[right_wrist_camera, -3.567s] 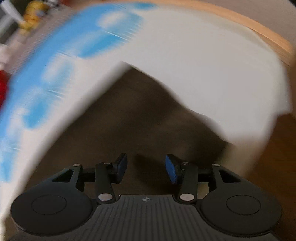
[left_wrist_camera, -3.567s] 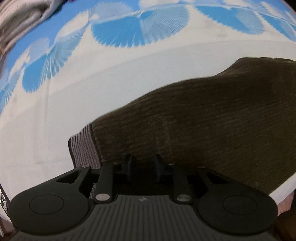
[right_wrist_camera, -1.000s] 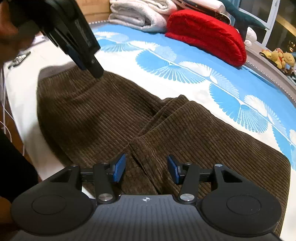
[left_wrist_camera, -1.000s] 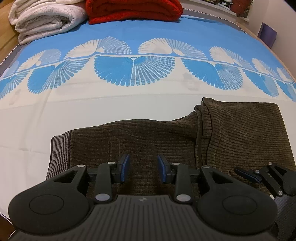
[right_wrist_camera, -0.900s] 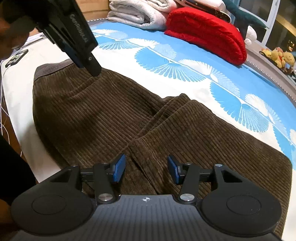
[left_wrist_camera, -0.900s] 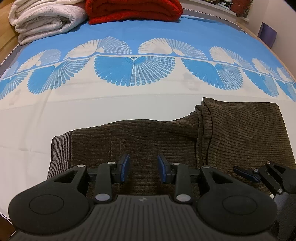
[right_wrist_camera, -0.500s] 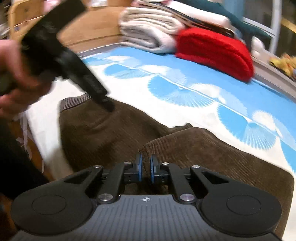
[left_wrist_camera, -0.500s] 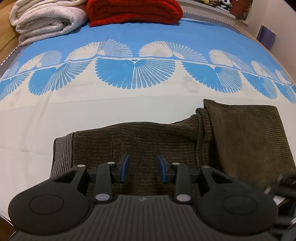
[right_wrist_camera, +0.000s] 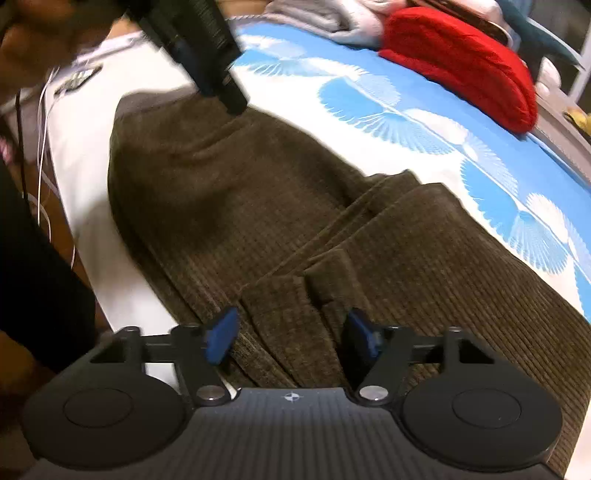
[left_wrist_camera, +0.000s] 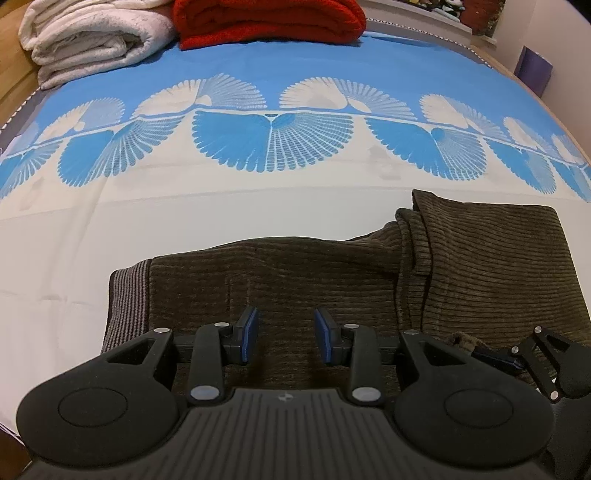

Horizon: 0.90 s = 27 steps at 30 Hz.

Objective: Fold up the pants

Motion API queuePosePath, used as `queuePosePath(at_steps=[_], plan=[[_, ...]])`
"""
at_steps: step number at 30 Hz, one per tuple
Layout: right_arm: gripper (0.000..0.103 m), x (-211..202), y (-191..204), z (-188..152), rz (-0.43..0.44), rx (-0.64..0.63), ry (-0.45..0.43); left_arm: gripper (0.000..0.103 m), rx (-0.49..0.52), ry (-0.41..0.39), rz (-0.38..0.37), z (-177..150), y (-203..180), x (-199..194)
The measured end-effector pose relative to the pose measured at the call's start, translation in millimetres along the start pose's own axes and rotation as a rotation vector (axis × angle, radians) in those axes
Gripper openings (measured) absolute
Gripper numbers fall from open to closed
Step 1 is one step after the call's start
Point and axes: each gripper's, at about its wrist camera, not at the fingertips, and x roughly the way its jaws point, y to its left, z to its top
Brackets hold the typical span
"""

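The brown corduroy pants point(left_wrist_camera: 303, 273) lie folded on the bed near its front edge, with a grey ribbed waistband point(left_wrist_camera: 127, 299) at the left and a doubled-over leg part point(left_wrist_camera: 491, 254) at the right. My left gripper point(left_wrist_camera: 284, 336) is open and empty just above the pants' waist end. My right gripper point(right_wrist_camera: 291, 336) is open over a small raised fold of fabric point(right_wrist_camera: 295, 310) at the pants' near edge. The left gripper also shows in the right wrist view point(right_wrist_camera: 207, 55), above the waistband.
The bed has a white and blue fan-patterned cover point(left_wrist_camera: 269, 147). A folded white blanket point(left_wrist_camera: 92, 40) and a red blanket point(left_wrist_camera: 269, 18) lie at the far end. The bed's front edge point(right_wrist_camera: 96, 236) runs close by the pants, with the person's dark clothing point(right_wrist_camera: 33, 280) beside it.
The right gripper shut on the leg fold half a second ago and has now opened, leaving a small raised fold. The left gripper stayed open and barely moved.
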Motion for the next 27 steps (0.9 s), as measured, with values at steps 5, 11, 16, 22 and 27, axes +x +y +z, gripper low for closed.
queuePosePath(at_steps=[5, 11, 16, 22, 27], plan=[[0.069, -12.3, -3.7, 13.2, -0.08, 0.005, -0.079, 0.037, -0.002, -0.007, -0.005, -0.5, 4.1, -2.7], [0.078, 0.6, -8.3, 11.4, -0.025, 0.031, -0.006, 0.037, -0.002, -0.005, -0.005, -0.4, 4.3, -2.6], [0.059, 9.7, 8.6, 5.1, -0.027, -0.064, 0.014, 0.038, -0.006, -0.011, -0.008, 0.1, 5.6, -4.4], [0.022, -14.3, -31.6, 12.2, -0.006, 0.135, -0.051, 0.038, -0.017, -0.011, -0.009, 0.3, 8.0, -5.3], [0.02, -74.3, -61.4, 15.2, -0.02, 0.289, -0.26, 0.038, -0.017, -0.021, -0.018, 0.3, 6.3, -7.8]])
